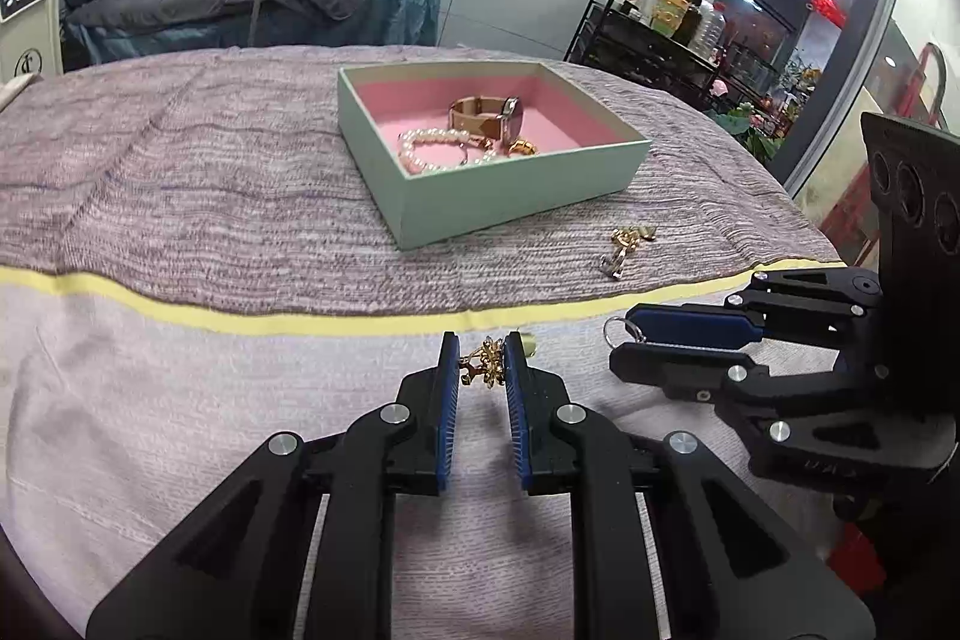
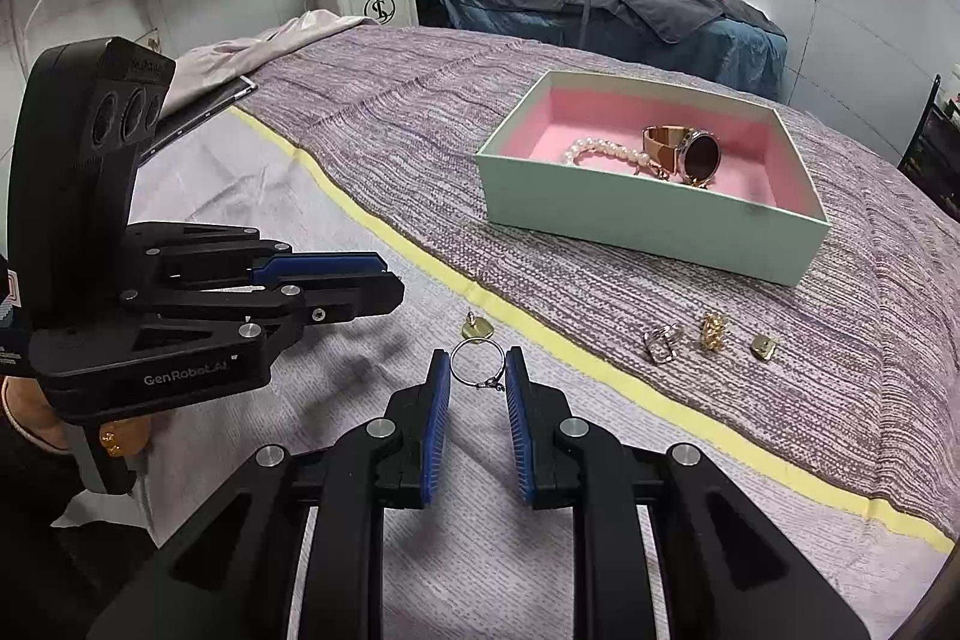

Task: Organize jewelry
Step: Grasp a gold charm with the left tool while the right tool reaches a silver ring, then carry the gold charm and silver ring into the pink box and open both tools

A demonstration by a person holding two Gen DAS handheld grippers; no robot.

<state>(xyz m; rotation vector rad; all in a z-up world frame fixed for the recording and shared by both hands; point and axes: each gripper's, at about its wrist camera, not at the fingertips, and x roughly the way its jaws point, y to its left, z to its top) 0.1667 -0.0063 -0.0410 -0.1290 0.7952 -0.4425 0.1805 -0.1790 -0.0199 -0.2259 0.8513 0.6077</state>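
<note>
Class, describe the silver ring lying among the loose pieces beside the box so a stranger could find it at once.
Find the mint box with pink lining on the purple cloth. Three small pieces lie in a row before it. The silver ring is the leftmost in the right wrist view, the only silvery one; its two neighbours are gold.

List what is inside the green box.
The green box holds a pearl bracelet, a watch and a small gold piece; its near wall hides part of the pink floor.
</note>
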